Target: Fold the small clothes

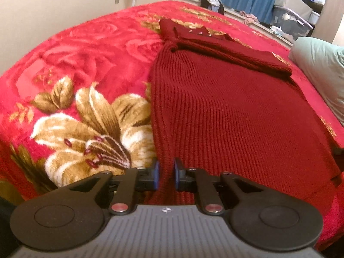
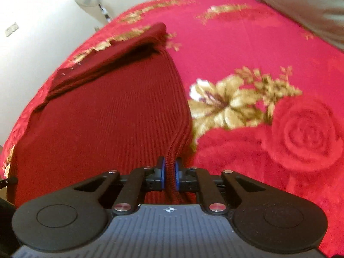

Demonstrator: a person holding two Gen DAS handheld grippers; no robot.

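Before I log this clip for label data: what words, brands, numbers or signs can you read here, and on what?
No readable text in either view.
Left gripper: small round cross mark on its grey body, no letters.
Right gripper: the same mark, no letters.
Sweater: no tag or print visible.
Blanket: flower pattern only.
Boxes by the curtain: any labels are too small and blurred to read.

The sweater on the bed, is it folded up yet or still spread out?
Partly folded: the sweater has a sleeve laid across its top, while the body lies spread on the blanket.
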